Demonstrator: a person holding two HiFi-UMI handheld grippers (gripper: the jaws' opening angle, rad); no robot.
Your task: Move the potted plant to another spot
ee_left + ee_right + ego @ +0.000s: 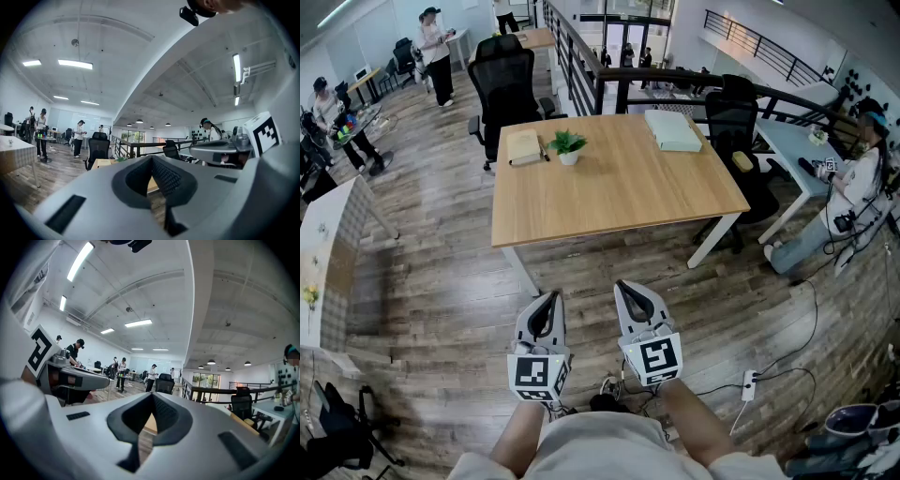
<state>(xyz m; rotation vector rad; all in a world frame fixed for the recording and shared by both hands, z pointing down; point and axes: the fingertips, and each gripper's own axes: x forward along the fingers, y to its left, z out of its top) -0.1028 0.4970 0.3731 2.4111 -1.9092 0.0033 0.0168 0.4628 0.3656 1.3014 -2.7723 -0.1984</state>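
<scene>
One plant [568,142] (small, leafy, in a round white pot) stands on the rectangular wooden table [619,202], toward its far left, just beside one flat tan book [523,146]. One white box [672,129] lies far right. The left gripper [549,298] and right gripper [625,286], both smooth grey plastic, hang level over the plank floor [441,281], each clenched on nothing.

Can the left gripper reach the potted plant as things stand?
Probably not from here. The left gripper, jaws shut, sits back over the wood floor, short of the light wooden table; the small green plant in a white pot stands toward its far side. Nothing blocks the path.
</scene>
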